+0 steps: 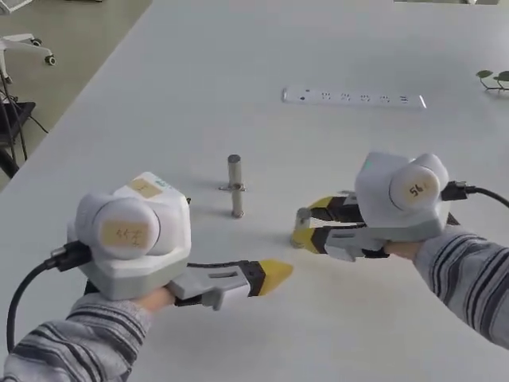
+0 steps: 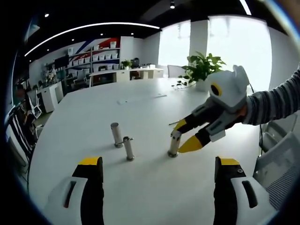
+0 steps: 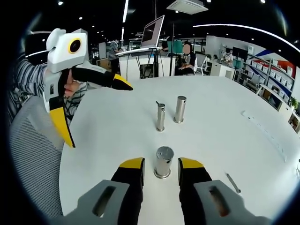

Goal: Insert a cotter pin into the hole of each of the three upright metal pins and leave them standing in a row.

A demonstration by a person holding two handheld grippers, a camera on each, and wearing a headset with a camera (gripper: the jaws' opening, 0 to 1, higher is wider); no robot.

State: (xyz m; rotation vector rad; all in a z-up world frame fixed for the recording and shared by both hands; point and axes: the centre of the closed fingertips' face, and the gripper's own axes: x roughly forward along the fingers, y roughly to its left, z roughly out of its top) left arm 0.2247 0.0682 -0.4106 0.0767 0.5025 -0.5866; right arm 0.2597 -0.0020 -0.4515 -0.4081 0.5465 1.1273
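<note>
Three upright metal pins stand on the white table (image 1: 159,95). The far pin (image 1: 234,169) (image 2: 116,134) (image 3: 180,108) is bare. Just in front of it, the second pin (image 1: 237,203) (image 2: 128,148) (image 3: 161,117) carries a cotter pin (image 1: 232,188) across its top. The third pin (image 1: 302,216) (image 2: 174,143) (image 3: 164,161) stands between the jaws of my right gripper (image 1: 307,223) (image 2: 185,136) (image 3: 161,164), with narrow gaps on both sides. My left gripper (image 1: 274,274) (image 2: 159,164) (image 3: 96,112) is open wide and empty, a short way in front of the pins.
A loose cotter pin (image 3: 232,183) (image 2: 173,123) lies on the table beside the right gripper. A white power strip (image 1: 354,98) lies at the back. Plant leaves (image 1: 493,77) (image 2: 201,70) sit at the far right edge. An office chair (image 1: 24,44) stands off the table's left side.
</note>
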